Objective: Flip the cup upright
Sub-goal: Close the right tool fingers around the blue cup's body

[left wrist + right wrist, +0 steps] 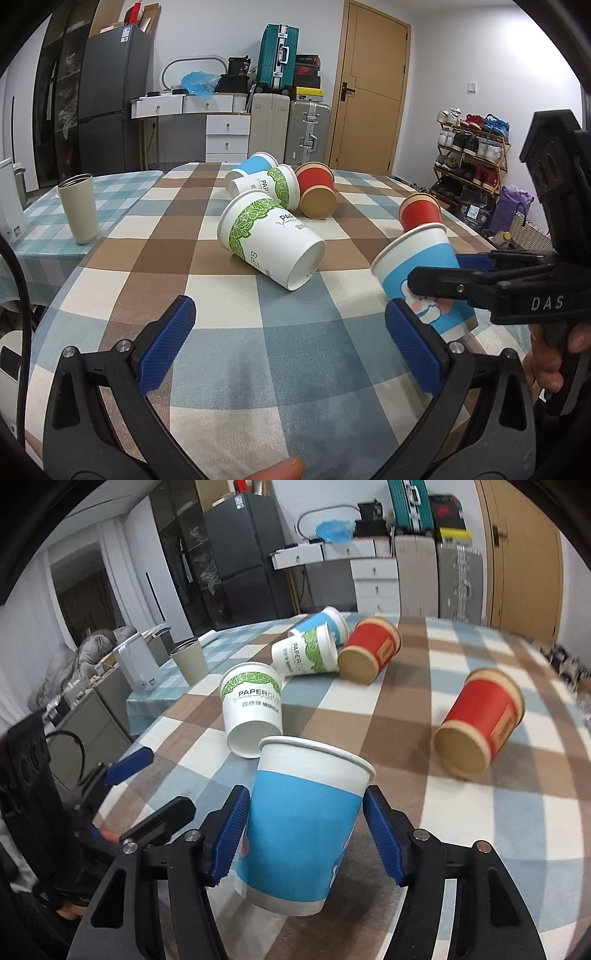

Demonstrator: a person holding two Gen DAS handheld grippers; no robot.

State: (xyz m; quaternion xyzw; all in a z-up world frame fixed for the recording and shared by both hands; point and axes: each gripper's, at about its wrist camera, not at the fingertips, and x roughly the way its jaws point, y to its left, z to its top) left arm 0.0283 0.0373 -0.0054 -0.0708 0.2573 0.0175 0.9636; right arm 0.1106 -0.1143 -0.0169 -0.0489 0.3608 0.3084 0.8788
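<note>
Checked cloth in brown, blue and cream covers the table (258, 332). Low in the right wrist frame, the right gripper (303, 834) has its blue pads (229, 834) pressed on the blue-and-white cup (299, 830), rim up and slightly tilted, lifted near the cloth. At the bottom of the left wrist frame, the left gripper (291, 347) is spread wide and holds nothing. "DAS" is moulded on the right tool. Mid-frame, a green-leaf cup (253, 709) on its side reads "PAPERCUP".
</note>
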